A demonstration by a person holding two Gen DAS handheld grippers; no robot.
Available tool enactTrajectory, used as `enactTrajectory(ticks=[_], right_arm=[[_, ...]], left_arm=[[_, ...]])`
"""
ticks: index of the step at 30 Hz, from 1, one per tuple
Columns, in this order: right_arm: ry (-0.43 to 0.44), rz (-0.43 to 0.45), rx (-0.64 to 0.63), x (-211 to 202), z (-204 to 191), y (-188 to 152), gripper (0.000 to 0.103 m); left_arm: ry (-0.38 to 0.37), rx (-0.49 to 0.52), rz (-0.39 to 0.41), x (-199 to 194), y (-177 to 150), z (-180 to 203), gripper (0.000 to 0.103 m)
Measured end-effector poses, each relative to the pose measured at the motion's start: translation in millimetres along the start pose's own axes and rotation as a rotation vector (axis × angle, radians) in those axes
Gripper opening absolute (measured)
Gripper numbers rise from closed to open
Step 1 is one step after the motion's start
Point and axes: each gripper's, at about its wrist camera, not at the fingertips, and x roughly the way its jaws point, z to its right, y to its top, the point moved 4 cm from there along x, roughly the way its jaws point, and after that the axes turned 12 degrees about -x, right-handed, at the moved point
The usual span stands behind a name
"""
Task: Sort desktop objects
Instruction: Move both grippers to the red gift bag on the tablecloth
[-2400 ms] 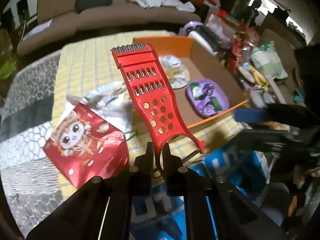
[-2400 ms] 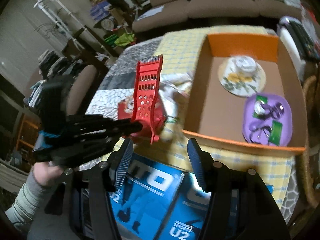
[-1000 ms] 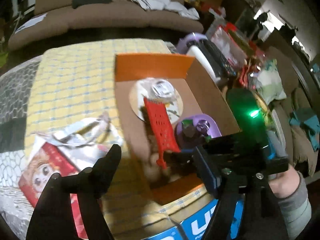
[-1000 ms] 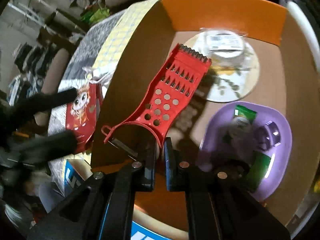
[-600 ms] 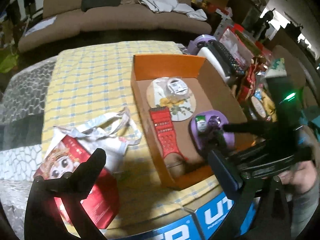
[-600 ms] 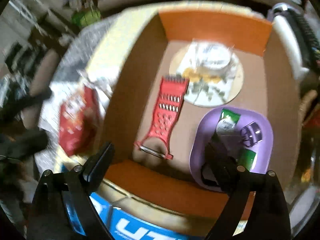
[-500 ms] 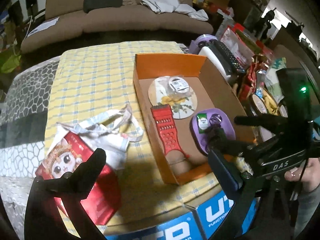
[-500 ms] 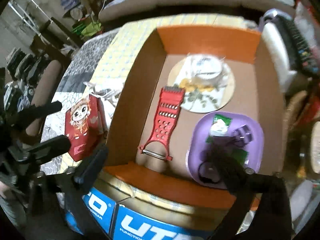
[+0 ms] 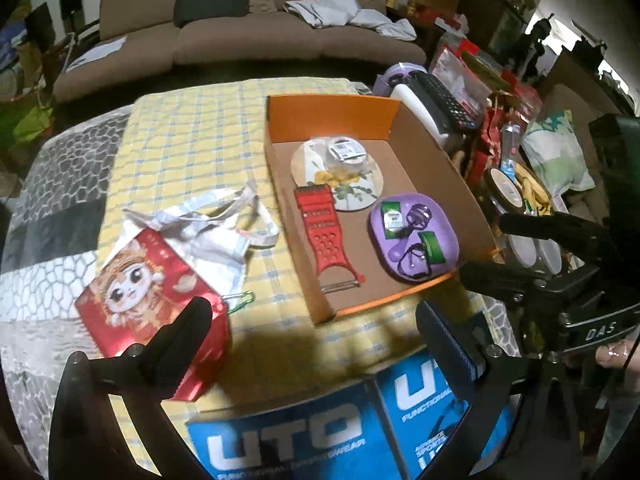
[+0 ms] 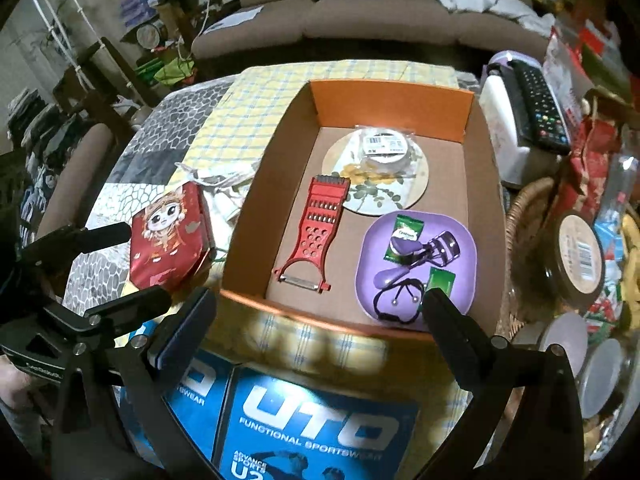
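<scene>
Grater (image 10: 316, 224) lies flat in the box (image 10: 390, 104), beside the purple tray (image 10: 468, 264) and touching the plate (image 10: 416, 188). Both tongs, left (image 9: 312, 328) and right (image 10: 320, 312), have just been opening and stand spread, empty, above the worktop (image 9: 192, 136). Red bag (image 9: 148, 280) lies left of the box

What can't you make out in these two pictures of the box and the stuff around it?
- Red gift bag: left wrist view, near corner behind a left claw finger.
- Purple tray: right wrist view, near edge behind a right claw fingertip.
- Wrapped round pack: label too small to read.
</scene>
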Motion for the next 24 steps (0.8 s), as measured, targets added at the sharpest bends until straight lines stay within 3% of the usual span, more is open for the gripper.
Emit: enactTrajectory(ticks=[7,21,24], right_arm=[[0.062,0.079,-0.037,-18,-40,2,0.103],[0.108,0.094,-0.126,-11,-107,28,0.103],[0.185,0.099,-0.104,-4,-114,41,0.103]], left_arm=[[0.01,-0.051,0.053,-25,-13,-35,0.103],[0.09,-0.088,0.1,-27,-33,-115,0.103],[0.077,-0.093,0.111,-20,-35,-129,0.103]])
